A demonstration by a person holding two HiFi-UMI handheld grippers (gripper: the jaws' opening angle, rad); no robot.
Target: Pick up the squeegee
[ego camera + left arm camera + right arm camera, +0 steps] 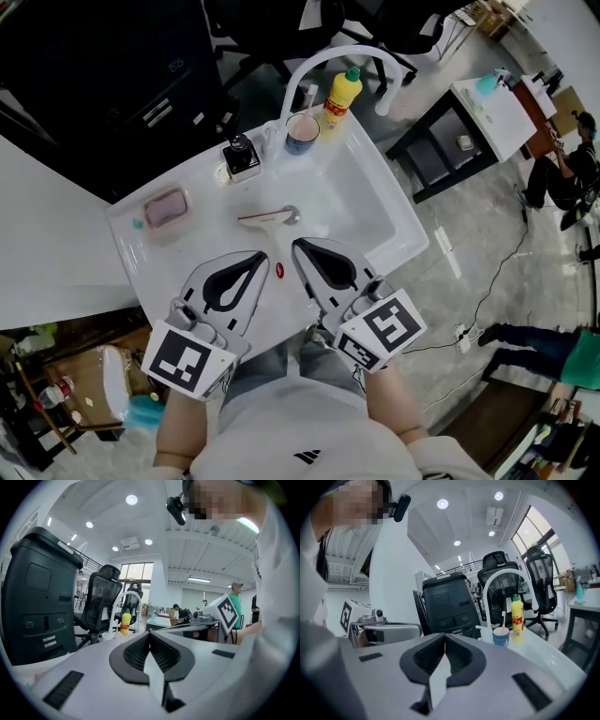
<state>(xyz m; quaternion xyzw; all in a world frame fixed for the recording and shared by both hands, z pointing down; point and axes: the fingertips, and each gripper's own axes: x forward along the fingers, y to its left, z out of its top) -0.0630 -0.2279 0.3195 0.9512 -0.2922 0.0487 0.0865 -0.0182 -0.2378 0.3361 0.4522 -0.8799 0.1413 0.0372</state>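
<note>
The squeegee (266, 217) lies flat on the white sink unit (394, 220), its pale blade to the left and its handle end to the right. In the head view both grippers hover side by side just in front of it, tips pointing toward it. My left gripper (263, 253) is shut, with nothing between its jaws. My right gripper (296, 243) is also shut and empty. Neither touches the squeegee. The left gripper view shows its dark pads (140, 653) closed together, and the right gripper view shows the same for its pads (459, 656). Both gripper views hide the squeegee behind the jaws.
At the back of the sink stand a yellow bottle (342, 94), a blue cup (302, 133), a black dispenser (241, 156) and an arched white faucet (328, 58). A pink soap dish (166, 208) sits at the left. A small red item (279, 270) lies between the grippers.
</note>
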